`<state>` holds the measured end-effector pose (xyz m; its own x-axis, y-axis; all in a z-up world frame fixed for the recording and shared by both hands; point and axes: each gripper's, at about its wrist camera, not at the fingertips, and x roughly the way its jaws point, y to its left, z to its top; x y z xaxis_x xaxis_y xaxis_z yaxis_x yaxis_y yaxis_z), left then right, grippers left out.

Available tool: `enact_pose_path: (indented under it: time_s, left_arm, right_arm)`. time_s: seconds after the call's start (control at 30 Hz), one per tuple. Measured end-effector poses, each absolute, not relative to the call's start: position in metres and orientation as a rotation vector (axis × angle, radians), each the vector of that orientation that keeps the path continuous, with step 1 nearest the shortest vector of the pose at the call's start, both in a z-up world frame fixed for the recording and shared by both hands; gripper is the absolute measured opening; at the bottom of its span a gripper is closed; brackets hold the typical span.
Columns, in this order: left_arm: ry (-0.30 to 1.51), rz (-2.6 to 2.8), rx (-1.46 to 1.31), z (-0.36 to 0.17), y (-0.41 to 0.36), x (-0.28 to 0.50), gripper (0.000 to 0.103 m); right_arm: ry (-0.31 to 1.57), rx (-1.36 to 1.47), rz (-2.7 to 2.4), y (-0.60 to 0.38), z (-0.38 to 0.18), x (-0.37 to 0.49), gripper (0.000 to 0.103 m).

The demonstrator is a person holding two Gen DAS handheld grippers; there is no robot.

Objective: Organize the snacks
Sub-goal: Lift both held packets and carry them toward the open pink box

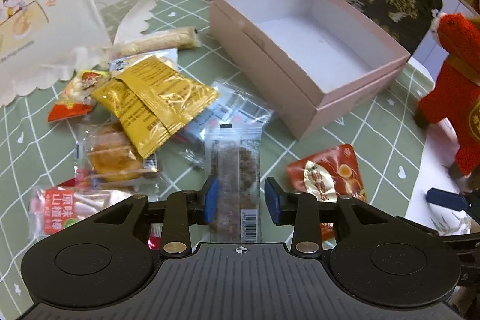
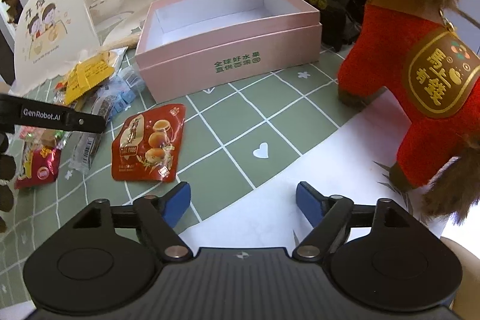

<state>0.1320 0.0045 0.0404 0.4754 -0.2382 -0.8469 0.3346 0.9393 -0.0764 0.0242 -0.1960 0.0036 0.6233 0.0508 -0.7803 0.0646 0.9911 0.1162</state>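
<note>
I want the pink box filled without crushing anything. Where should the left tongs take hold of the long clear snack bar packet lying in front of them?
Grip the snack bar packet across its narrow width near the barcode end, coming down from above. It lies flat on the tablecloth, pointing away from the left tongs, whose open jaws already straddle it without pressing.

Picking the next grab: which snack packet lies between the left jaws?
The long clear bar packet with the barcode end toward the camera. It runs lengthwise between the left gripper jaws, which stand apart; the red egg packet lies outside them to the right.
</note>
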Motion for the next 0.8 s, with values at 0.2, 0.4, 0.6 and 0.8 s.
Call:
enact_pose_path:
  time_s: [0.2, 0.4, 0.6, 0.8]
  left_arm:
    - [1.031, -0.379, 0.086, 0.041, 0.005, 0.131, 0.039]
    - [1.012, -0.331, 0.118, 0.039, 0.008, 0.129, 0.043]
    - [1.002, -0.289, 0.116, 0.036, 0.014, 0.139, 0.048]
    - [0.994, -0.293, 0.129, 0.028, 0.011, 0.140, 0.046]
  right_arm:
    - [0.878, 0.051, -0.032, -0.181, -0.002, 0.022, 0.086]
    - [0.864, 0.057, -0.055, -0.181, -0.005, 0.022, 0.095]
    - [0.857, 0.060, -0.063, -0.181, -0.007, 0.021, 0.098]
    - [0.861, 0.053, -0.051, -0.178, -0.006, 0.021, 0.098]
